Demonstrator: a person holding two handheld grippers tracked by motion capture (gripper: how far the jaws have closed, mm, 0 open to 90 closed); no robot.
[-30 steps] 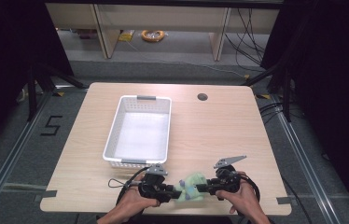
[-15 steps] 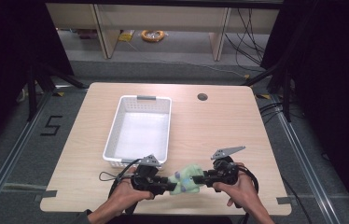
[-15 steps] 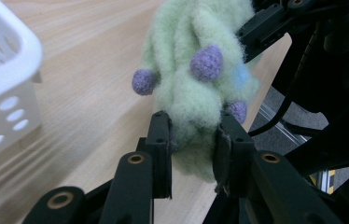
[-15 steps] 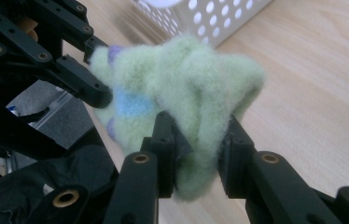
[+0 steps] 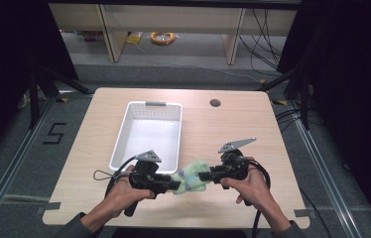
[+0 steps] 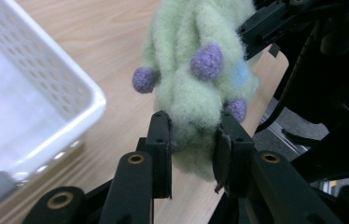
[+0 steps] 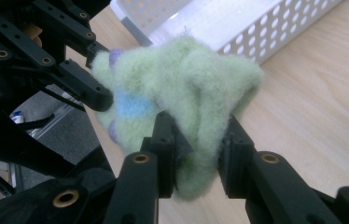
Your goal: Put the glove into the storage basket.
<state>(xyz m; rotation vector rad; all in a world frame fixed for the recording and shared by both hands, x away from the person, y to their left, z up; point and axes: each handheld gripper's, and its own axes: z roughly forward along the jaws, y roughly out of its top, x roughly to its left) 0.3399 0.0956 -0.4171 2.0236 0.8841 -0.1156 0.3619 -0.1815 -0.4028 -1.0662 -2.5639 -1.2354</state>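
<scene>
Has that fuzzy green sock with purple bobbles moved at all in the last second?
Yes. The fuzzy green sock, pinched by both grippers, has drifted slightly toward the white perforated plastic basket, away from the table's near edge.

Counted: 1 white perforated basket (image 5: 147,133), 1 fuzzy green sock w/ purple bobbles (image 5: 192,175), 2 grippers – left (image 5: 172,184) & right (image 5: 204,175), 1 wooden table (image 5: 233,134).

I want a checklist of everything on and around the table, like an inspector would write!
Surface: pale wooden table with a round hole.
Job's things: fuzzy green sock with purple bobbles; empty white perforated plastic basket.
Clutter: nothing seen.
Grippers: left gripper and right gripper each clamp the sock.
Cables: black cable loops from the left gripper.
Surroundings: grey floor, yellow coil.
</scene>
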